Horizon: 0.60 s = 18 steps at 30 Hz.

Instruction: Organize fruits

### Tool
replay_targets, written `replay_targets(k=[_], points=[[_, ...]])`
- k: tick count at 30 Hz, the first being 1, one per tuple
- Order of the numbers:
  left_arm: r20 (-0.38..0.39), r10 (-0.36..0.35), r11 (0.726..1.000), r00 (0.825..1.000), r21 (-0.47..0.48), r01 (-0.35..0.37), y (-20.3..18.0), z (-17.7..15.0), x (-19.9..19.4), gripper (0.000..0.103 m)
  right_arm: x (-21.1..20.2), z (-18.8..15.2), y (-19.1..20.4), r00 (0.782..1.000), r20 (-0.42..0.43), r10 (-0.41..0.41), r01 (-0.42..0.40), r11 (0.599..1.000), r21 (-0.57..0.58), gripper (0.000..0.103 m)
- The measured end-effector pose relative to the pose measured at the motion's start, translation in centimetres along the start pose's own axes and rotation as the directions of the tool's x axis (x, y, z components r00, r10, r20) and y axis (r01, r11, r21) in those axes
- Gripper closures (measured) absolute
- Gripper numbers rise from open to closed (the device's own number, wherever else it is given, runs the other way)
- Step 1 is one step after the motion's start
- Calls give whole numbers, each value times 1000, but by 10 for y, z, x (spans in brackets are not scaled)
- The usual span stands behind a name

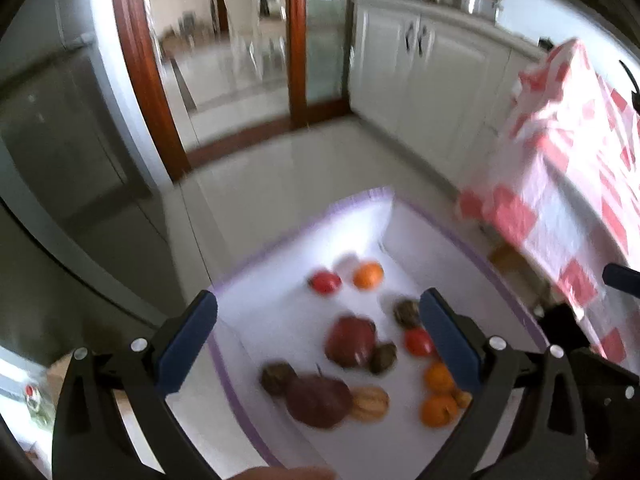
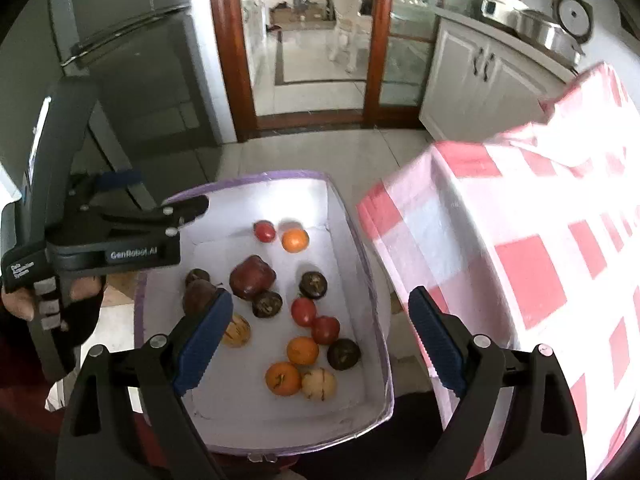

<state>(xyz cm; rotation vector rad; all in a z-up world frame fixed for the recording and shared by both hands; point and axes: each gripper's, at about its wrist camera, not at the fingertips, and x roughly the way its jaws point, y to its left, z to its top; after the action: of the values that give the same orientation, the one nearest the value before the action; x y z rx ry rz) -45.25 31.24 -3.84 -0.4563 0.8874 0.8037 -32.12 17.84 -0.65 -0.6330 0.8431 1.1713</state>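
Both hand-held grippers, left (image 1: pixel 316 344) and right (image 2: pixel 320 340), hang with jaws spread wide and empty above the white, purple-rimmed fabric box (image 2: pixel 360 256). Round fruits (image 2: pixel 252 278) lie loose inside. Only the right view shows the gloved hand (image 2: pixel 76 304); the left view is blurred.

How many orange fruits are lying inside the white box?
3. One orange fruit is at the far end beside a small red fruit; two are at the near end. The fingers may hide more.
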Motion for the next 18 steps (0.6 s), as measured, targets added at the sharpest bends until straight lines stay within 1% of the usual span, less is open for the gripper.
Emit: replay_targets(k=[1,4,9,13,18], points=[[-37,0,1000,999,4,0,-3,-3,8,2,4,-3,1,1000,-16,-1,1,1000,5,16],[-103,9,1000,995,15,-8,-11,-15,24,2,22,-13,7,997,-82,5,-4,1000,6,16],[-184,-14,1000,983,7,15,-16,-27,39,2,47,-30,27,986,-167,3,-12,999,-49,16],[-218,-23,1000,976,-4,22,-16,-32,45,2,52,-34,32,982,-188,0,-13,998,-68,16],[-227,-29,1000,973,-12,27,-15,-31,47,2,51,-34,29,982,-188,5,-14,999,-48,16]])
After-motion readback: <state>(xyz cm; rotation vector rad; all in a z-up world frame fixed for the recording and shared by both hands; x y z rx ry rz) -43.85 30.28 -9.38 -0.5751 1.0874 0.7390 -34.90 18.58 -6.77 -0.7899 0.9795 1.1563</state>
